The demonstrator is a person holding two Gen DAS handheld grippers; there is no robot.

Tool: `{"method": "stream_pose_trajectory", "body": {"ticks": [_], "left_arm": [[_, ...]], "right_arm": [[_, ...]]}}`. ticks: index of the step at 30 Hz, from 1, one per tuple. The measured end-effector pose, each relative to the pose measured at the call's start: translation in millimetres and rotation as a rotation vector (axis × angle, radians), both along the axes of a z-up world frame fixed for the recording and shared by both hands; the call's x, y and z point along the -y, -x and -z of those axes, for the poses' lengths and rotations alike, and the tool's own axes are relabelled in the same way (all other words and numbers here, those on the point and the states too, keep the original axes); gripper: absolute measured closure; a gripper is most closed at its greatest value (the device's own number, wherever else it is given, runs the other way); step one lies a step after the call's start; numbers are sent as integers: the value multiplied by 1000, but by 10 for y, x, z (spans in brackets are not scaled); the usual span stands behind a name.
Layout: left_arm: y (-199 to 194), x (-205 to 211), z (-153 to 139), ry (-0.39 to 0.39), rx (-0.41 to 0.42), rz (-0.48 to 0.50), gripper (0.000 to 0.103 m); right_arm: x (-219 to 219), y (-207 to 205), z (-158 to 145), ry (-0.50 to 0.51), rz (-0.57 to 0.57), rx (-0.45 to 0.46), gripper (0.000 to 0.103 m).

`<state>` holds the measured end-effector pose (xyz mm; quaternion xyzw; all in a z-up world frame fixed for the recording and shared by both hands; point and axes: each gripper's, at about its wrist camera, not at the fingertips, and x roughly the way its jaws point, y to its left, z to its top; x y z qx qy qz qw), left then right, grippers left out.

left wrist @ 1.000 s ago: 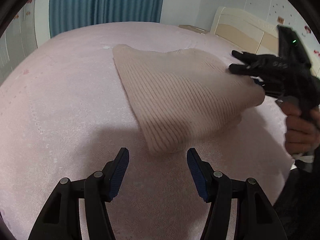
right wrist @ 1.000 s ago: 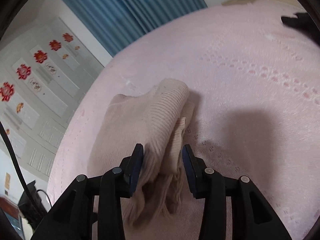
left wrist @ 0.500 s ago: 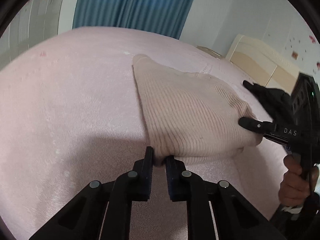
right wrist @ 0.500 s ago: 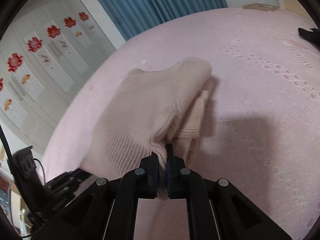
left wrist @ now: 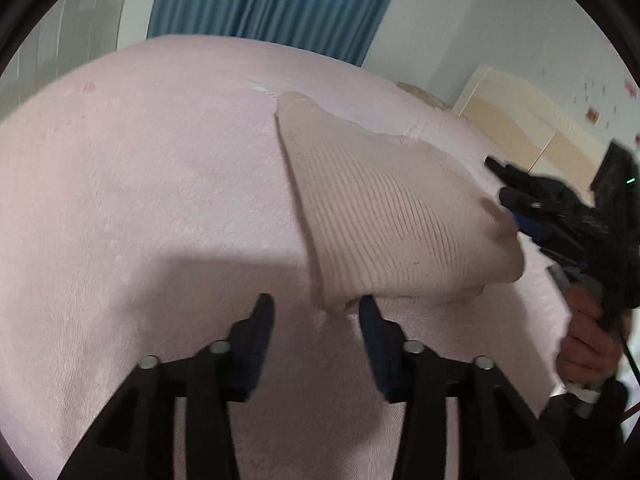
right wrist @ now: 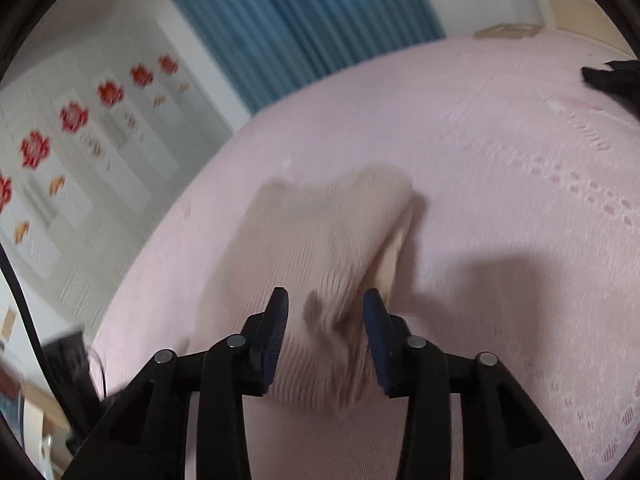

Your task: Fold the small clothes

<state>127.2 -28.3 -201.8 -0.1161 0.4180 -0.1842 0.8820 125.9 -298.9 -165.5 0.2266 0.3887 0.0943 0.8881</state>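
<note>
Left claw pose: the left claw [left wrist: 316, 312] points down at a slant toward the near edge of the bed [left wrist: 140, 184], its black fingers reaching in from the bottom of its own view.
Right claw pose: the right claw [right wrist: 326, 308] also slants downward over the bed; in the left view its black body shows at the right edge, gripped from below by a hand [left wrist: 586, 344].
Garment position: the folded beige knit sweater [left wrist: 392, 216] lies on the pink bedspread, toward the side of the bed nearest the person, its ribbed top layer facing up.
Hidden or unclear: both views are smeared by motion. The near end of the sweater in the right view is partly covered by the claw fingers. The hand's wrist and arm are cut off by the frame. A dark item [right wrist: 612, 76] at the far right edge of the bed cannot be identified.
Left claw state: jaws parted at a medium gap and opening. The near folded corner of the sweater sits just inside the right-hand finger [left wrist: 374, 320]; the pads do not press it.
Right claw state: jaws parted at a medium gap and opening. A bunched fold of the sweater lies between the fingers; the pads stand clear of it on both sides.
Background: blue curtain [left wrist: 264, 4] behind the bed; pale headboard [left wrist: 520, 120] at the right.
</note>
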Motion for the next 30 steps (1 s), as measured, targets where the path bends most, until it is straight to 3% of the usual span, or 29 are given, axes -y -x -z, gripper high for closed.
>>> {"method": "stream_pose_trajectory", "body": {"ticks": [2, 3, 4, 5, 7, 8, 10, 11, 13, 14, 15, 19, 22, 26, 30], "left_arm": [[2, -137, 0, 58, -4, -20, 44], [-5, -206, -3, 84, -1, -30, 43], [-18, -260, -11, 105, 1, -41, 43], [-41, -299, -22, 116, 1, -54, 43], [-80, -326, -35, 114, 9, -73, 43], [-102, -317, -48, 110, 16, -80, 43], [-131, -273, -62, 105, 20, -72, 43], [-157, -225, -80, 99, 23, -62, 43], [-202, -159, -107, 91, 31, -45, 43], [-253, -112, -132, 86, 28, -35, 43], [-304, -103, -158, 86, 21, -22, 43], [-545, -84, -249, 150, -12, 22, 41], [-883, 12, -255, 161, -55, 36, 41], [-1227, 124, -32, 182, -174, 56, 41], [-1353, 113, 190, 293, -240, 42, 39]], "right_arm": [[-6, -151, 54, 7, 30, -21, 65], [-29, -213, 79, 9, 33, -41, 70], [-64, -290, 130, 15, 34, -68, 87], [-115, -367, 201, 36, 30, -99, 89], [-182, -321, 119, 87, 9, -25, 90], [-213, -238, 1, 93, -35, 53, 91], [-169, -152, -122, 73, -56, 122, 91], [-132, -148, -104, 84, -39, 103, 91], [-44, -250, 135, 137, 19, -56, 91], [15, -313, 310, 125, 43, -152, 90], [46, -323, 342, 109, 52, -166, 88], [139, -299, 178, 71, 44, -84, 67], [187, -385, 248, 34, 49, -102, 64], [218, -479, 364, -7, 49, -133, 55], [168, -562, 409, 19, 44, -133, 52]]}}
